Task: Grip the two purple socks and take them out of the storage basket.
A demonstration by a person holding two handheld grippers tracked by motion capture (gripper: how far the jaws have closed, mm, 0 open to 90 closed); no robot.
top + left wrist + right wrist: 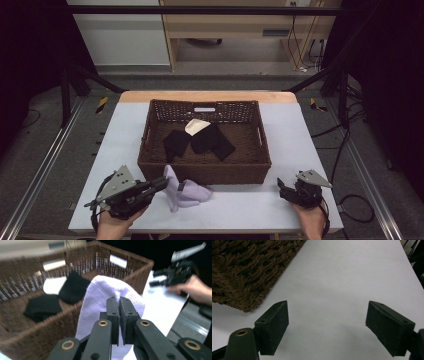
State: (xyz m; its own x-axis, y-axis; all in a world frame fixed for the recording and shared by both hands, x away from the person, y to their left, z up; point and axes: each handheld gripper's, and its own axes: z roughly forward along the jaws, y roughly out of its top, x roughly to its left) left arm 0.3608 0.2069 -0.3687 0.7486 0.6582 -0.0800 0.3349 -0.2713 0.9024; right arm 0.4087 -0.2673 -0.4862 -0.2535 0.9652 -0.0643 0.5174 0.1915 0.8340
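At the table's near left, the left gripper (pixel 161 183) has its jaws clamped together on a pale lilac cloth (pixel 184 192), which lies bunched on the white table (pixel 300 135) just in front of the basket's near wall and rises at its gripped end against that wall. In the middle, the brown wicker basket (pixel 150 135) holds two black cloths (pixel 200 140) lying side by side and touching, with a cream cloth (pixel 196 126) just behind them. At the near right, the right gripper (pixel 325 322) hovers low over bare table beside the basket's corner, its jaws wide apart with nothing between them.
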